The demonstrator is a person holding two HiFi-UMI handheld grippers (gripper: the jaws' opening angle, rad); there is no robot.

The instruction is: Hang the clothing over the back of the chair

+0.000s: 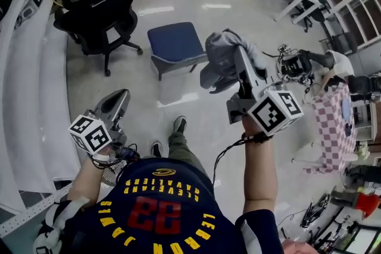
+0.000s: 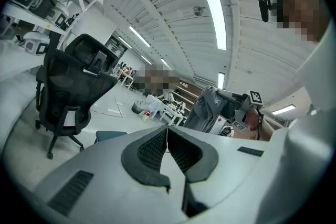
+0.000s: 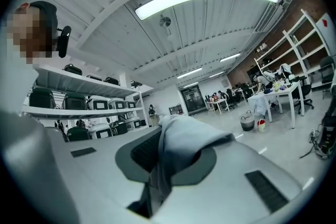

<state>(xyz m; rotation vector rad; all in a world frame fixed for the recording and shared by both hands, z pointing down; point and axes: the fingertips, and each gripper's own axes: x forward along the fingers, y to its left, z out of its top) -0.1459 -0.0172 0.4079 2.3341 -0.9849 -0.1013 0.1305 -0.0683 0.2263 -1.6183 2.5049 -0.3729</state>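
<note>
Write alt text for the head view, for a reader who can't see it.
Seen from above, the right tool holds a bunched grey garment over a shiny floor, next to a blue stool. The left tool is lower at the left and holds nothing. A black chair stands at the upper left.
</note>
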